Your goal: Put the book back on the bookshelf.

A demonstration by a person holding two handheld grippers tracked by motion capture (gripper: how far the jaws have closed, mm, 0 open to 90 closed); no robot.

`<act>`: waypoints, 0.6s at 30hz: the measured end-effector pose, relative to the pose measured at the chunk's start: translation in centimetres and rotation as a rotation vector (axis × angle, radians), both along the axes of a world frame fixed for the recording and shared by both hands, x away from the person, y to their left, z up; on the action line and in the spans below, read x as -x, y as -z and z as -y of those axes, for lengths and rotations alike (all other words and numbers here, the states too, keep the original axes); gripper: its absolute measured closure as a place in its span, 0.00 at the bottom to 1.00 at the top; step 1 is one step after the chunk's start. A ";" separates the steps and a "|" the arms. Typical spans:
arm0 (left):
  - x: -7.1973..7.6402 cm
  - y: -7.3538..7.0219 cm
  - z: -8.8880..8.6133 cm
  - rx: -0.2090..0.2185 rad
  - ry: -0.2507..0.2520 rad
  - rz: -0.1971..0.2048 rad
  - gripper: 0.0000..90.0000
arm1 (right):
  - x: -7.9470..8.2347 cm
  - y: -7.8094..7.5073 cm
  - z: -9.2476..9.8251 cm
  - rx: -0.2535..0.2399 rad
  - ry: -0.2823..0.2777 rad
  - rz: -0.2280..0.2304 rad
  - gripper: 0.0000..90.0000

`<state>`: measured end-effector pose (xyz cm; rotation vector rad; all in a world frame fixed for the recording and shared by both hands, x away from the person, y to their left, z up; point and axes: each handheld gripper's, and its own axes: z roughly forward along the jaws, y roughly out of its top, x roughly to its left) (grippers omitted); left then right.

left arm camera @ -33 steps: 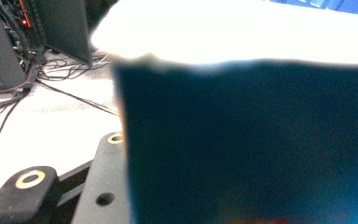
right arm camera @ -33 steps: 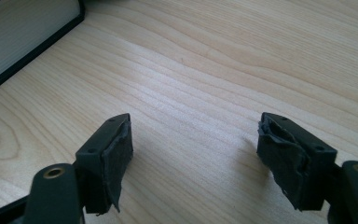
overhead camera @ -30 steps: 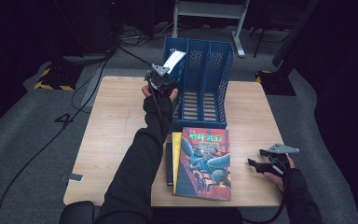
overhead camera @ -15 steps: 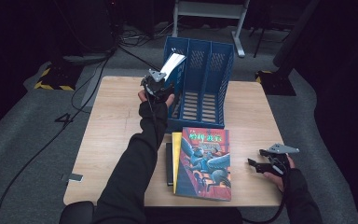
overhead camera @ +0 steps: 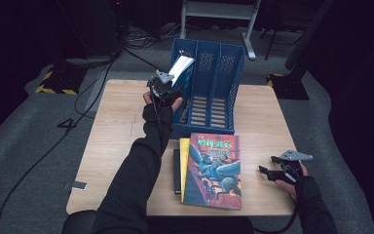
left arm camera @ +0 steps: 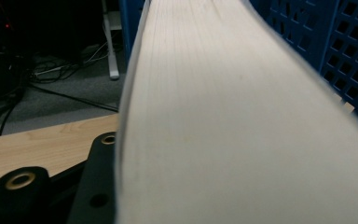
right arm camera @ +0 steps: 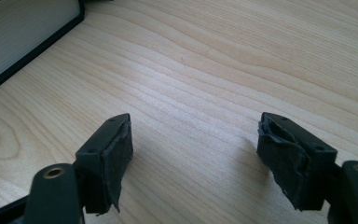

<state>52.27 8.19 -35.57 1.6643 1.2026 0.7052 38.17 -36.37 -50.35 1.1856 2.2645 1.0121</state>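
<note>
a dark room with cables on a grey floor surrounds a pale wooden tabletop (overhead camera: 117, 126); at its far middle stands a blue file rack (overhead camera: 214, 73) with upright slots; the left gripper (overhead camera: 163, 85) is raised at the rack's left end, with a white-paged book (overhead camera: 181, 66) tilted up at the leftmost slot; in the left gripper view the book's page edge (left arm camera: 242, 121) runs close past the camera and one black jaw shows at its left, lying along the book's edge, the other jaw hidden behind the pages; these jaws have just been opening, with the book between them, and whether the pads press on it cannot be told; against the earlier high views the hand and the book sit in much the same place at the rack; near the front edge lies a stack of books (overhead camera: 209, 170), a colourful cover on top, a yellow one and a dark one showing at its left, unmoved from a second ago; the right gripper (overhead camera: 272, 173) rests low at the near right of the tabletop, just right of the stack, where it was before; its jaws stand wide apart over bare wood, holding nothing.
</note>
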 end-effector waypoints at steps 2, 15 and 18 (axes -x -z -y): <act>-0.1 -0.6 -0.2 -0.019 0.021 0.005 0.57 | 0.0 0.0 0.0 0.000 0.000 0.000 0.30; -1.1 -2.6 -0.4 -0.102 0.064 -0.049 0.49 | 0.0 0.0 0.0 -0.001 -0.002 -0.002 0.30; -1.2 -2.7 -0.2 -0.116 0.050 -0.059 0.51 | -0.1 0.0 0.0 -0.001 -0.003 -0.002 0.30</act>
